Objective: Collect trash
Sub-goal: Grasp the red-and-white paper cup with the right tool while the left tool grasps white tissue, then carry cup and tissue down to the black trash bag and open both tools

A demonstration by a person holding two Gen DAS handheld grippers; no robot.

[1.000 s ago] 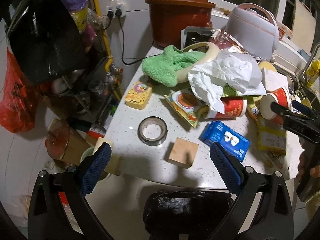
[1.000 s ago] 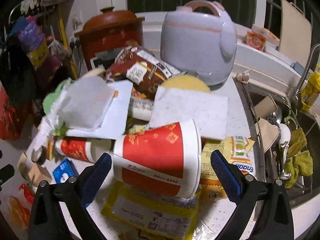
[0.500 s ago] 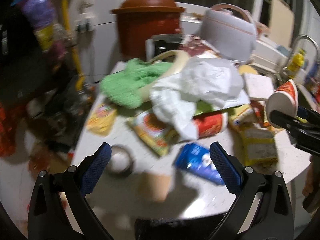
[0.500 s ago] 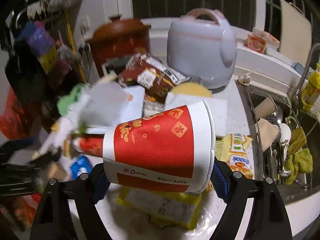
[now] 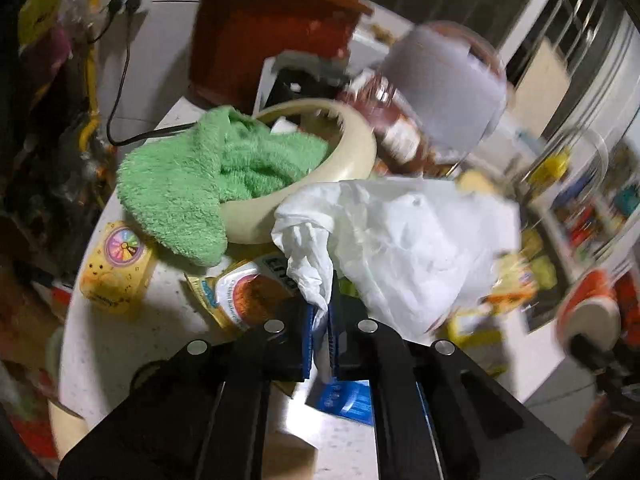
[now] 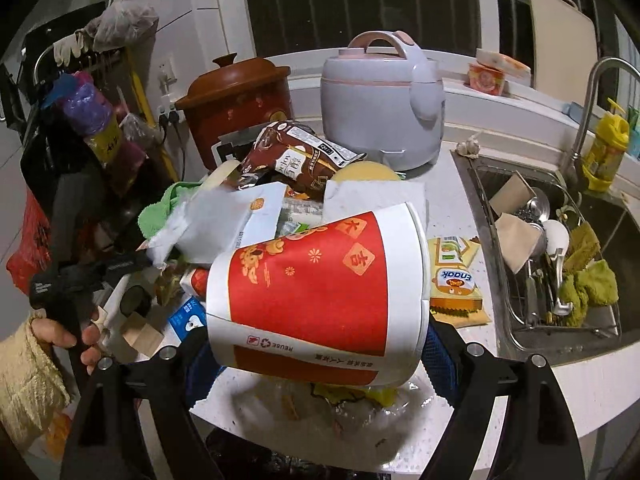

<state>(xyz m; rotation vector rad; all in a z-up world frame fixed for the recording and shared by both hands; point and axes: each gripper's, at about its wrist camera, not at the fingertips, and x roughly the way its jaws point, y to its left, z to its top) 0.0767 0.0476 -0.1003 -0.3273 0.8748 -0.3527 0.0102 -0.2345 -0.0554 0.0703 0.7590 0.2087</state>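
My left gripper (image 5: 320, 322) is shut on a tail of the crumpled white plastic bag (image 5: 400, 240), which lies over the trash pile on the white counter (image 5: 120, 344). My right gripper (image 6: 320, 344) is shut on a large red and white paper cup (image 6: 316, 296), held on its side above the counter's front edge. That cup shows blurred at the right in the left wrist view (image 5: 588, 308). The left gripper (image 6: 132, 262) and the white bag (image 6: 208, 220) show at the left in the right wrist view.
A green towel (image 5: 208, 176) drapes over a cream bowl (image 5: 320, 168). Snack wrappers (image 6: 456, 280), a blue packet (image 5: 344, 400), a yellow toy (image 5: 116, 268) and wooden blocks (image 6: 140, 334) lie about. A brown crock pot (image 6: 240, 108) and rice cooker (image 6: 384, 100) stand behind. The sink (image 6: 560, 260) is on the right.
My left gripper moved forward to the pile and shut on the white bag's tail. My right gripper closed on the red cup and lifted it off the pile.
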